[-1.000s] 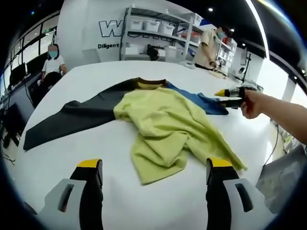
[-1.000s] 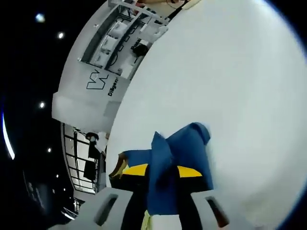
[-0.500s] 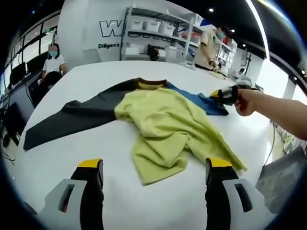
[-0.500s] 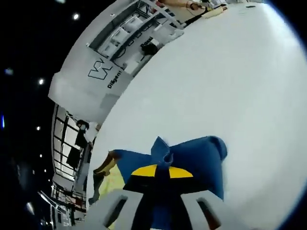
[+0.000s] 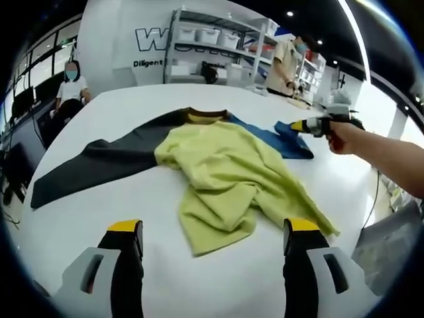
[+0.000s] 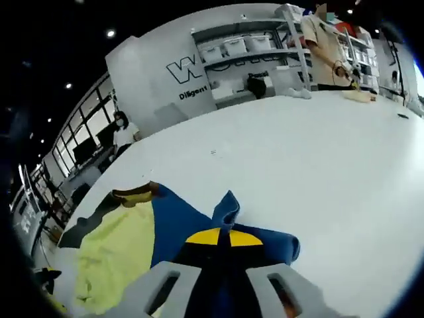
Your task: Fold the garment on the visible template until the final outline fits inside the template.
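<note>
Left gripper view: we see the garment crumpled on the white table, yellow-green body, dark sleeve, blue sleeve. Left gripper hovers with jaws apart, grasping nothing. Right gripper is clamped on the blue sleeve's end.
</note>
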Demonstrator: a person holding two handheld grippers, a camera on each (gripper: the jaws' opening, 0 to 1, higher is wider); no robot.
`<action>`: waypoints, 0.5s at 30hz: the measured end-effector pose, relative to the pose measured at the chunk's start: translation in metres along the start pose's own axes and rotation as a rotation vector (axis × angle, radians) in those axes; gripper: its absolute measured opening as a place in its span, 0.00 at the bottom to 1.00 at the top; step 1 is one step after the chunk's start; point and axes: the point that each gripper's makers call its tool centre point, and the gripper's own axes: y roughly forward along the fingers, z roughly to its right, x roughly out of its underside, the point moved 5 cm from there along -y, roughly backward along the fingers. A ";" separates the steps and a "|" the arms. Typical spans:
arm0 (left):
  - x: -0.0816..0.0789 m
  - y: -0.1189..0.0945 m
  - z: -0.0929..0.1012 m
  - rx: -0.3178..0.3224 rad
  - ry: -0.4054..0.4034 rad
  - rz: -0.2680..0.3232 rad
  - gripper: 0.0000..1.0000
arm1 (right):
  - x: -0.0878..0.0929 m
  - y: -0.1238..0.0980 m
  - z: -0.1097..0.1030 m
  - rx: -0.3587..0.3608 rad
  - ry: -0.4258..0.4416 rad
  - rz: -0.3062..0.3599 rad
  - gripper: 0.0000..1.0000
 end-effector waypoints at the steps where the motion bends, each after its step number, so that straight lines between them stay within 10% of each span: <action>1: 0.000 0.000 0.001 0.003 0.001 0.000 0.82 | -0.002 -0.002 0.001 0.005 -0.012 0.012 0.00; 15: 0.000 0.001 0.005 0.022 0.009 -0.001 0.82 | -0.019 -0.030 0.041 0.147 -0.231 0.042 0.00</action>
